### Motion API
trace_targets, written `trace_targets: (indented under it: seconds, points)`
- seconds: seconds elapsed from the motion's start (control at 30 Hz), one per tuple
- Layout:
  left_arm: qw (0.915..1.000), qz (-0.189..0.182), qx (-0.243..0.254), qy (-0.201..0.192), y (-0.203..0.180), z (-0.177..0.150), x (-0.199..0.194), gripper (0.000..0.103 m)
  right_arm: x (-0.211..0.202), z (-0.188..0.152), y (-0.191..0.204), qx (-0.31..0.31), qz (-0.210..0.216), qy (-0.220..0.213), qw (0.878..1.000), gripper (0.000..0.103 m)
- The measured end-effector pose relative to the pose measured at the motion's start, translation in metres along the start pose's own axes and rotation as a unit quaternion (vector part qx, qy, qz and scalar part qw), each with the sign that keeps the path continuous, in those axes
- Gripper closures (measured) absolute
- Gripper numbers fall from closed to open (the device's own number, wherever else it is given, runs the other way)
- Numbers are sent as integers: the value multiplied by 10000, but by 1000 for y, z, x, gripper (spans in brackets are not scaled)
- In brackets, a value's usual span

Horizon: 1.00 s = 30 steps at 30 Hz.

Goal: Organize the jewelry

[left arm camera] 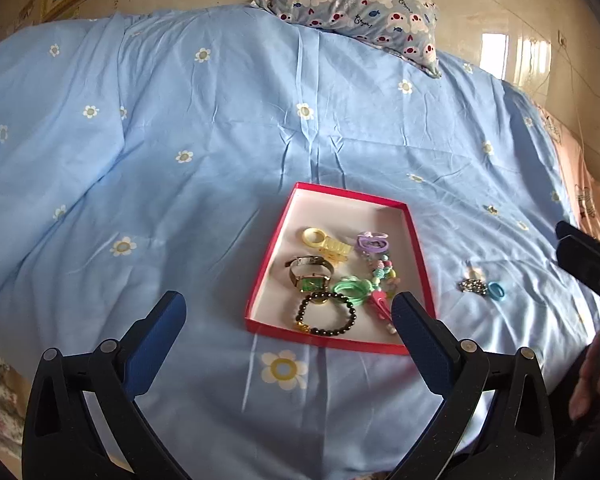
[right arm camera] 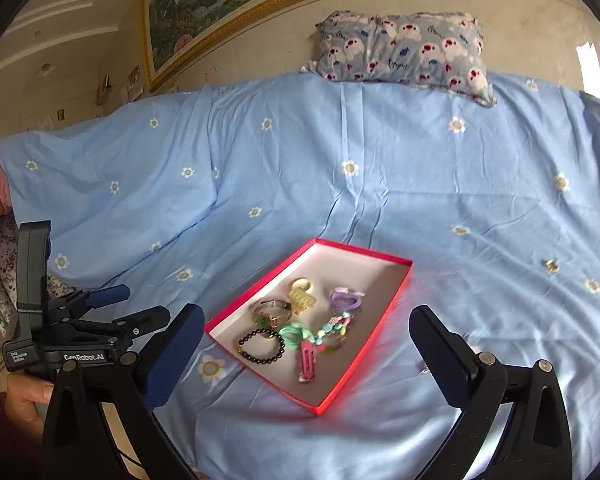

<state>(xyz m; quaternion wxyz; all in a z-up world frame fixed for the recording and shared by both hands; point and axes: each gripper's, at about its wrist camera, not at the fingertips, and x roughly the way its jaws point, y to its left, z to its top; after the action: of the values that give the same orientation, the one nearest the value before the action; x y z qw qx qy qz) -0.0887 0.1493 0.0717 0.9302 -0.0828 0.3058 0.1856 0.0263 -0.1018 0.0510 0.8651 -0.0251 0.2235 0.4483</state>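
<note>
In the left wrist view, the left hand-held gripper [left arm camera: 288, 320] is wide open and holds nothing; its two blue-padded fingers stand above the near edge of a red box [left arm camera: 418, 256] that lies on the bed [left arm camera: 180, 200], which is covered with a light blue sheet with small flowers. Inside the box there are a yellow hair claw [left arm camera: 326, 242], a purple hair tie [left arm camera: 372, 242], a watch with a green face [left arm camera: 310, 274], a green hair tie [left arm camera: 350, 288], a black bead bracelet [left arm camera: 326, 316], a pink hair clip [left arm camera: 380, 304] and a string of coloured beads [left arm camera: 384, 270]. To the right of the box, on the sheet, a small silver piece [left arm camera: 473, 286] and a blue hair tie [left arm camera: 496, 291] lie just beside each other. At the right edge, a part of the right hand-held gripper [left arm camera: 588, 264] is visible, but from here I cannot tell how it stands. A patterned pillow [left arm camera: 356, 8] lies at the far end of the bed. In the right wrist view, the right hand-held gripper [right arm camera: 306, 340] is also wide open and empty, with the red box [right arm camera: 364, 364] between and beyond its fingers. The same jewelry lies in the near half of the box, and the far half is bare. The left hand-held gripper [right arm camera: 140, 304] is at the left side, held by a hand [right arm camera: 24, 400], with its fingers apart. A framed picture [right arm camera: 236, 4] hangs on the wall behind the pillow [right arm camera: 404, 48].
</note>
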Motion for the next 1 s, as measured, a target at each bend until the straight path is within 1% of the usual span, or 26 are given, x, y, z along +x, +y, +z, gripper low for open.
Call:
trace_targets:
  seconds: [0.1,0.23,0.27,0.43,0.57,0.7,1.0]
  points:
    - [9999,68,131,20,-2,-1,0,0,-4,-1,0,-42,33,-4,10000,0]
    - [9984,354,441,71,-8,-9,3,0,4,-15,0,-13,21,187,9998,0]
    - [9981,371,478,96,-8,-12,4,0,7,-20,0,23,19,272,9996,0]
    - [9974,477,454,303,-8,-22,16,0,24,-42,2,92,11,581,9983,0]
    - [9953,680,511,467,-9,-30,24,0,32,-51,3,105,-30,711,9974,0]
    - [9949,717,502,502,-9,-28,23,0,33,-48,4,119,-53,700,9975,0]
    - [9947,796,489,437,-9,-14,20,0,28,-21,20,-198,-114,460,9987,0]
